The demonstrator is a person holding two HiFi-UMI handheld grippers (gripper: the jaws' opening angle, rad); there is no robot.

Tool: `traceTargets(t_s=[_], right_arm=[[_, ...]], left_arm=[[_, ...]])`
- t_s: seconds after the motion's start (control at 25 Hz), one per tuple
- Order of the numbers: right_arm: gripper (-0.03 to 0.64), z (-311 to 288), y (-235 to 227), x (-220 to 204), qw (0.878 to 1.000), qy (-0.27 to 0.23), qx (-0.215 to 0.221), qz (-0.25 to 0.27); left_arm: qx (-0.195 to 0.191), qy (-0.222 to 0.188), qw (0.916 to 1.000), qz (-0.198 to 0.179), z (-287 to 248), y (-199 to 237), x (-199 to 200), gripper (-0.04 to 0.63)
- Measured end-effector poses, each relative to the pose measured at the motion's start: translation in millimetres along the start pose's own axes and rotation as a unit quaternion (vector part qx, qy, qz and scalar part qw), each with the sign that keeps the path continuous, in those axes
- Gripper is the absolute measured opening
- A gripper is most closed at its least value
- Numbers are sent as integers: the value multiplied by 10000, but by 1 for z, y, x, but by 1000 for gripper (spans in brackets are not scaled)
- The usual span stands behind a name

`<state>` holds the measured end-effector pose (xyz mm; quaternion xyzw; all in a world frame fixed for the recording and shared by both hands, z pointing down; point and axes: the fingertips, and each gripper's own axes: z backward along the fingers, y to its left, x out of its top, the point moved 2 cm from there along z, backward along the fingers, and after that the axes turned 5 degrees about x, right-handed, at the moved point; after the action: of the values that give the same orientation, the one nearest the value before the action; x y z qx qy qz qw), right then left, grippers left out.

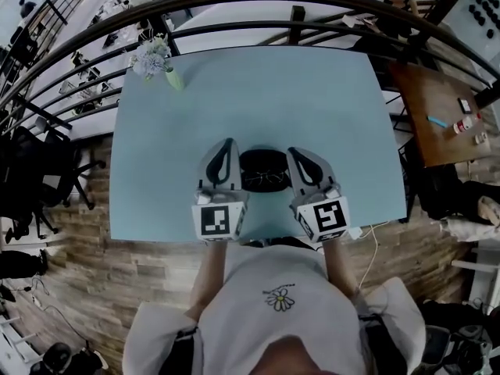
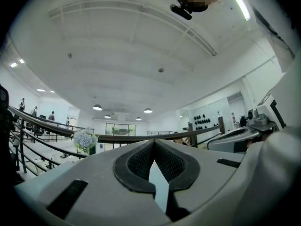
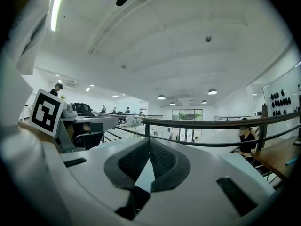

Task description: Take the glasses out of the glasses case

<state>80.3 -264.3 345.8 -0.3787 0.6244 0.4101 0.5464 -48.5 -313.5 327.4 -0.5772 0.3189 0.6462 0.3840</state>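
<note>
A black glasses case (image 1: 264, 162) lies on the light blue table (image 1: 312, 108) near its front edge. A pair of thin-rimmed glasses (image 1: 266, 180) shows at the case's near side; I cannot tell whether they rest in it or just in front of it. My left gripper (image 1: 227, 144) sits just left of the case, my right gripper (image 1: 294, 152) just right of it, both pointing away from me. In the left gripper view the left gripper's (image 2: 153, 143) jaws meet with nothing between them. The right gripper (image 3: 149, 141) looks the same in its own view. Neither gripper view shows the case.
A small vase of pale blue flowers (image 1: 154, 58) stands at the table's far left corner. A dark railing (image 1: 234, 2) curves behind the table. A brown table (image 1: 437, 108) with small items stands to the right. A white cable (image 1: 367, 237) hangs off the front right edge.
</note>
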Motion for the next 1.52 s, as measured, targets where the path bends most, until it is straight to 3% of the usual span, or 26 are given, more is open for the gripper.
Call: traceTargets(t_s=[0.4,0.52,0.6,0.76,0.88,1.0,1.2,1.4,1.52], right_arm=[[9,1,-9,-11,9999,108,54,-84],[9,1,-12,-14,9998,154,93,-64],[9,2,-14,-17,9997,209,92,-77],[9,5,-16,-27,9992,372,77,-160],[9,7,-14,-37,9984,510,85,-222],[9,8,-13,-43,9980,581,103,-210],[9,13,-18,-56,9967,765,15,-290],[9,20,-16,-71,9941,947,-99,-528],[9,21,-12,-75,9942,969,-48,-471]], left_arm=[[-368,-24,9990,-268,-10,-8,-7,18],[-899,127,9948,-461,-21,-13,-13,48],[-1595,393,9844,-635,-29,-21,-25,80],[-2980,1149,9421,-1017,-43,-41,-69,172],[-3504,1794,9125,-1118,-48,-51,-106,198],[-4018,2369,8745,-1332,-45,-62,-140,202],[-4707,3228,8034,-1696,-34,-72,-191,206],[-5114,3785,7512,-1758,-24,-79,-228,207],[-5359,4061,7106,-2072,-15,-83,-250,209]])
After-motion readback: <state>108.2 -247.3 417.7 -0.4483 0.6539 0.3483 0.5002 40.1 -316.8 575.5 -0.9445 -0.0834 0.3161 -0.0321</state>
